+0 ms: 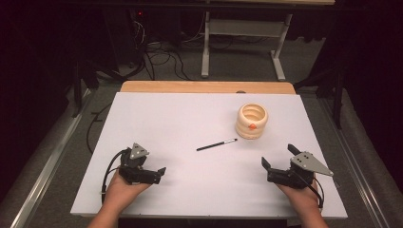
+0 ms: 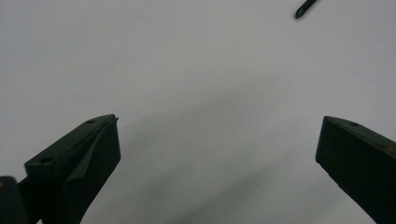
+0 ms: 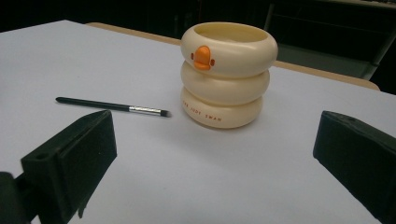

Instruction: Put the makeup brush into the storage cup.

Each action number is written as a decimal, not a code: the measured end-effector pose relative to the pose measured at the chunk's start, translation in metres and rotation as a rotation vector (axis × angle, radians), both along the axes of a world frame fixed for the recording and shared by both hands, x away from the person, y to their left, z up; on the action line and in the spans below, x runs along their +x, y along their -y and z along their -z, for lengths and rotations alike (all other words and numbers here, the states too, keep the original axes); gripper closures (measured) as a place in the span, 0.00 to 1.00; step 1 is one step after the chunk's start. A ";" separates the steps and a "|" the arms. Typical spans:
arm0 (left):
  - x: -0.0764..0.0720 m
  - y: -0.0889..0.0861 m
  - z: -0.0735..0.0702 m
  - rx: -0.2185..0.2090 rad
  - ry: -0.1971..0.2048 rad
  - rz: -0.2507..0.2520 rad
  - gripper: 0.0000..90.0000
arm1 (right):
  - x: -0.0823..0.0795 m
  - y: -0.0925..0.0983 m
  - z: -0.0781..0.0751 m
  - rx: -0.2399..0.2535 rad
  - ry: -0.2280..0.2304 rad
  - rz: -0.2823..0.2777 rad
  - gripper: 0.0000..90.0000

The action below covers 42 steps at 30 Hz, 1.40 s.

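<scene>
A cream holder (image 1: 252,121) shaped like stacked rings, with an orange duck beak, stands upright at the right back of the white table (image 1: 190,118). A thin black brush (image 1: 216,145) with a silver ferrule lies flat just left of it, apart from it. My left gripper (image 1: 159,174) rests near the front left, open and holding nothing; its own view has the brush's handle end (image 2: 306,7) far ahead. My right gripper (image 1: 279,156) sits at the front right, open, facing the holder (image 3: 226,74) and brush (image 3: 112,106), with nothing between its jaws (image 3: 217,115).
A wooden strip (image 1: 204,87) runs along the table's far edge. Beyond it, on the carpet, stand a white metal frame (image 1: 242,28) and a tangle of cables (image 1: 161,57). Dark surroundings flank both sides.
</scene>
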State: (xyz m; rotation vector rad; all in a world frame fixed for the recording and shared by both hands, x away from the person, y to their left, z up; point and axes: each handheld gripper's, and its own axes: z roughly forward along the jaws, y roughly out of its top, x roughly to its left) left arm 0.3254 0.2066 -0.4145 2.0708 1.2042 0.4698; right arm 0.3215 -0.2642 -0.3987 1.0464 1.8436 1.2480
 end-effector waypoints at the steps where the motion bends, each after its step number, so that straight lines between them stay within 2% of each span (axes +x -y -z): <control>1: 0.000 0.000 -0.001 -0.002 -0.007 0.000 0.01 | 0.000 0.000 0.000 0.000 -0.001 0.001 0.01; 4: 0.002 0.000 -0.006 0.000 -0.022 0.005 0.01 | 0.000 0.001 0.000 0.003 -0.002 0.005 0.01; 8: 0.004 0.000 -0.012 0.041 -0.038 0.027 0.01 | 0.000 0.003 0.000 0.009 -0.005 0.010 0.01; 10: 0.009 -0.004 -0.016 0.051 -0.085 0.040 0.01 | -0.001 0.005 0.000 0.017 -0.007 0.015 0.01; 12: 0.012 -0.006 -0.019 0.053 -0.112 0.048 0.01 | -0.001 0.006 -0.001 0.017 -0.003 0.016 0.01; 20: 0.020 -0.001 -0.036 0.111 -0.155 0.094 0.01 | -0.001 0.005 -0.001 0.014 -0.002 0.013 0.01; 33: 0.032 0.009 -0.046 0.192 -0.236 0.157 0.01 | -0.002 0.006 -0.002 0.018 -0.001 0.014 0.01; 35: 0.034 0.012 -0.048 0.216 -0.244 0.172 0.01 | -0.003 0.005 -0.002 0.020 -0.001 0.014 0.01; 42: 0.042 0.019 -0.052 0.243 -0.276 0.212 0.01 | -0.003 0.005 -0.001 0.018 -0.002 0.012 0.01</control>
